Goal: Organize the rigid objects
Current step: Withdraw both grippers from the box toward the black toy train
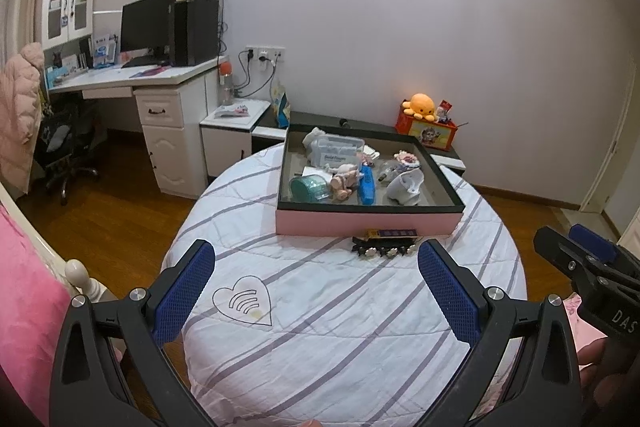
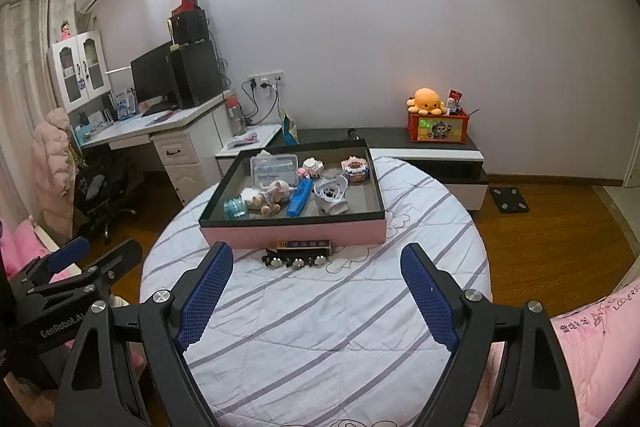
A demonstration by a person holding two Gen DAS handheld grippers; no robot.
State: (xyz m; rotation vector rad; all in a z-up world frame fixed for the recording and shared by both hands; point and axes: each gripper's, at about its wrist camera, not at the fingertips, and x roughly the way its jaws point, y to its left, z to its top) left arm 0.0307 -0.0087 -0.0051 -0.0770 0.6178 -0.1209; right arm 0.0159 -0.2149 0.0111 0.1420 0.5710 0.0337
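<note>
A pink box point(image 1: 366, 221) with a black rim sits on the striped round bed; it also shows in the right wrist view point(image 2: 294, 231). Inside lie a clear plastic case point(image 1: 338, 151), a teal cup point(image 1: 309, 188), a small doll point(image 1: 344, 181), a blue bar point(image 1: 367, 187), a white cup-shaped piece point(image 1: 406, 187) and a block-built toy point(image 2: 354, 169). A toy train point(image 1: 386, 242) lies on the bed just in front of the box; it also shows in the right wrist view point(image 2: 300, 253). My left gripper point(image 1: 316, 287) and right gripper point(image 2: 318, 291) are both open and empty, well short of the train.
A white desk point(image 1: 132, 79) with a monitor stands at the back left, an office chair point(image 1: 66, 143) beside it. A low black cabinet point(image 2: 436, 151) carries an orange box with a plush octopus point(image 2: 426, 101). Pink bedding point(image 2: 592, 347) lies at the right. Wooden floor surrounds the bed.
</note>
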